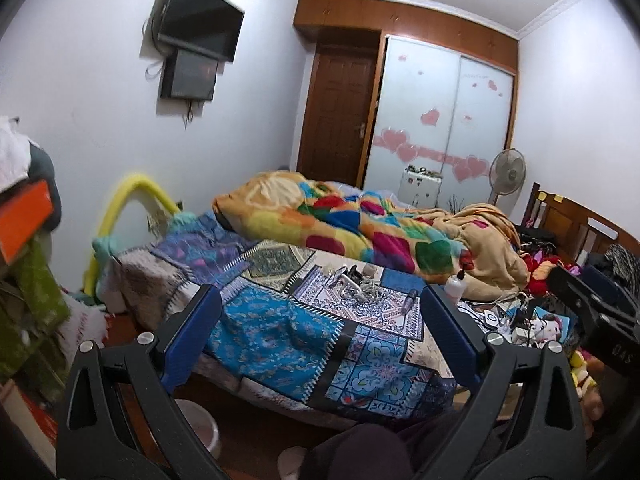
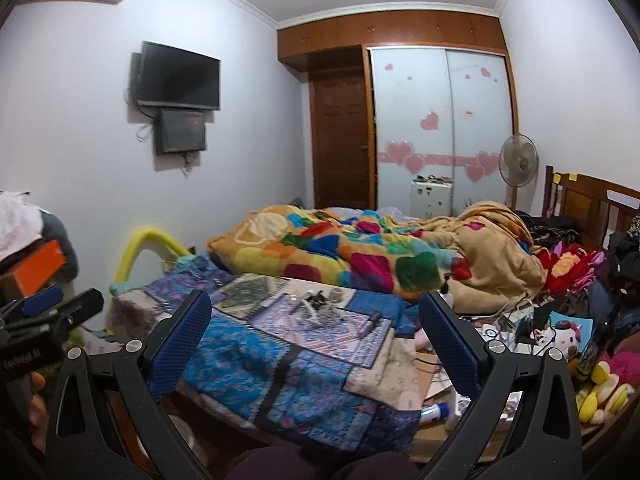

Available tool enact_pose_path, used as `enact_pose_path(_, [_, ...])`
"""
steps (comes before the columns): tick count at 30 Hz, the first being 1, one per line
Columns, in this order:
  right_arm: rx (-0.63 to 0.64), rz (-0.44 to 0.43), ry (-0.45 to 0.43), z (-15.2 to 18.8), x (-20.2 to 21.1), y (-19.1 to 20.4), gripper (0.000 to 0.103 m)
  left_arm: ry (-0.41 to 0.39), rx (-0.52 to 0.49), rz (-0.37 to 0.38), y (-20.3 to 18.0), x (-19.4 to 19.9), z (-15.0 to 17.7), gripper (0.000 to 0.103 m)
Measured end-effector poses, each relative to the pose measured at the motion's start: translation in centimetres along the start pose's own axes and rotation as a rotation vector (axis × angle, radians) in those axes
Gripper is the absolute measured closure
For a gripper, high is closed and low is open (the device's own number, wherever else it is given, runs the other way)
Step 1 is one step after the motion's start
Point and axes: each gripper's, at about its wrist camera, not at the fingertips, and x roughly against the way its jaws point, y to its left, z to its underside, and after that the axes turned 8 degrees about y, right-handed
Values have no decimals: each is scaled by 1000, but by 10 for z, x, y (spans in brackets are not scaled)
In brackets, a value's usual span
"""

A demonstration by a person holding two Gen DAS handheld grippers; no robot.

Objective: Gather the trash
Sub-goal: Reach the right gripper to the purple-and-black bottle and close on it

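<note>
In the left wrist view the left gripper (image 1: 320, 316) hangs low in the frame, its blue fingers wide apart and empty, aimed at the bed (image 1: 280, 344). At centre a small heap of clutter (image 1: 358, 282) lies on the patterned cover, likely the trash. A pale bin (image 1: 200, 424) sits at lower left.

In the right wrist view the right gripper (image 2: 316, 328) is likewise spread and empty, the clutter (image 2: 320, 306) just above centre. Nothing is collected yet; next comes reaching forward and closing on one piece.

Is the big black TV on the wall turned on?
No, the big black TV on the white wall shows a dark, blank screen.
</note>
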Motion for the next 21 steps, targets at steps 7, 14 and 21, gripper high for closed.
enact_pose_path(7, [-17, 48, 103, 2, -67, -37, 0, 85, 18, -33, -11, -94, -13, 3])
enact_pose_path(14, [-44, 72, 224, 3, -139, -73, 0, 190, 16, -18, -28, -196, -19, 3])
enact_pose_path(21, [-107, 28, 355, 9, -222, -103, 0, 273, -22, -20, -45, -284, -18, 3])
